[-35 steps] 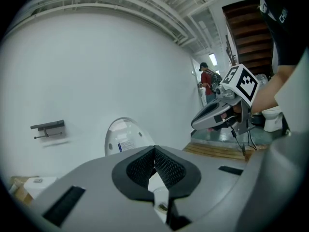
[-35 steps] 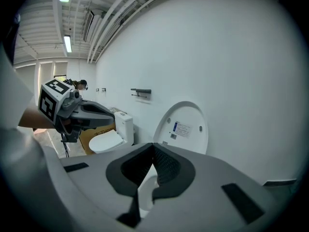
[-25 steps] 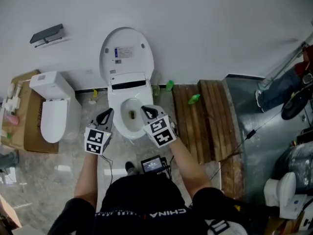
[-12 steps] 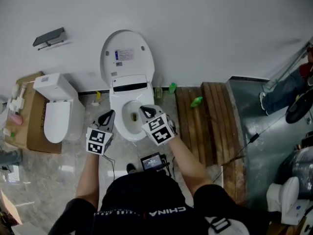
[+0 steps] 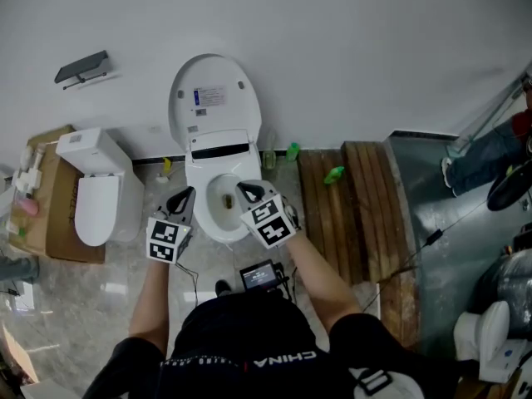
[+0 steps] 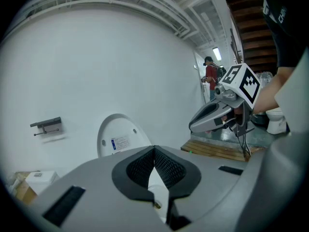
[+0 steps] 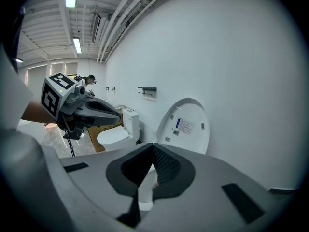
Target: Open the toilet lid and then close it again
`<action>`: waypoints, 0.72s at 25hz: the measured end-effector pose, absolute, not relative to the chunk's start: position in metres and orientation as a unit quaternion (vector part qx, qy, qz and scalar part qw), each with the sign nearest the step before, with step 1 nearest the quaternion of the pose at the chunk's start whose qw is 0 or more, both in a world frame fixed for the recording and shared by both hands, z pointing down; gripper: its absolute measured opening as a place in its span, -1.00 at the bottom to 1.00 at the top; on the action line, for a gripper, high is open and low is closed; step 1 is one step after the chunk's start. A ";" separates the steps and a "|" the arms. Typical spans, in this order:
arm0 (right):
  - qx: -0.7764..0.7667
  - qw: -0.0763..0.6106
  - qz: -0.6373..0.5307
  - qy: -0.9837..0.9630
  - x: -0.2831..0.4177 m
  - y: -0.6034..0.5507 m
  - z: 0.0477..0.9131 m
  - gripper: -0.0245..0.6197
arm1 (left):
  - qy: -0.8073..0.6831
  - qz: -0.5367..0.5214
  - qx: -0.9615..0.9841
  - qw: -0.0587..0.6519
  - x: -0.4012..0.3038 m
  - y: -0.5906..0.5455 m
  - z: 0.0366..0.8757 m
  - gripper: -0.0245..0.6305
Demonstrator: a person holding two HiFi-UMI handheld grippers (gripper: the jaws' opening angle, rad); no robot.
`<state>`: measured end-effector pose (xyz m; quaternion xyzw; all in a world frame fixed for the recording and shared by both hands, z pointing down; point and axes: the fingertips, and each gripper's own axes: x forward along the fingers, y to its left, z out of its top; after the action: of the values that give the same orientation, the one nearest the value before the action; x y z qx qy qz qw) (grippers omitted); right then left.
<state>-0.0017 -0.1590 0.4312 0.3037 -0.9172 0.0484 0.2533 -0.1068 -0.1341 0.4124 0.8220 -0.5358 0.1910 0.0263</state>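
Note:
A white toilet [image 5: 218, 210] stands against the wall, its lid [image 5: 214, 95] raised upright against the wall, with a sticker on the inside. The bowl is exposed. My left gripper [image 5: 184, 193] hovers at the bowl's left rim, shut with nothing in it. My right gripper [image 5: 243, 187] hangs over the bowl's right rim, also shut and empty. In the left gripper view the raised lid [image 6: 119, 139] shows beyond the closed jaws, and the right gripper [image 6: 193, 126] is at the right. In the right gripper view the lid [image 7: 187, 124] stands ahead and the left gripper [image 7: 116, 116] is at the left.
A second white toilet [image 5: 93, 194] with its lid down stands at the left beside a cardboard box [image 5: 51, 223]. A wooden pallet [image 5: 349, 206] lies at the right. A dark holder [image 5: 81, 66] is fixed to the wall. A small device [image 5: 260, 276] lies on the floor near my feet.
The view shifted slightly; both grippers stay by the bowl's rim, shut, and the lid remains upright.

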 end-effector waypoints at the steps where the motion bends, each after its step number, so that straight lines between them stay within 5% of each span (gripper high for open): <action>1: 0.303 0.253 0.048 -0.918 -0.002 -0.159 0.431 -0.88 | -0.536 0.190 0.822 0.027 -0.107 -0.135 0.413 -0.89; 18: 0.286 0.244 0.061 -0.924 0.022 -0.180 0.437 -0.88 | -0.558 0.203 0.803 0.047 -0.090 -0.148 0.424 -0.89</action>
<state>0.0221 -0.1802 0.4369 0.2865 -0.9245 0.0614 0.2440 -0.0904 -0.1480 0.4237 0.8032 -0.5582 0.2028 0.0468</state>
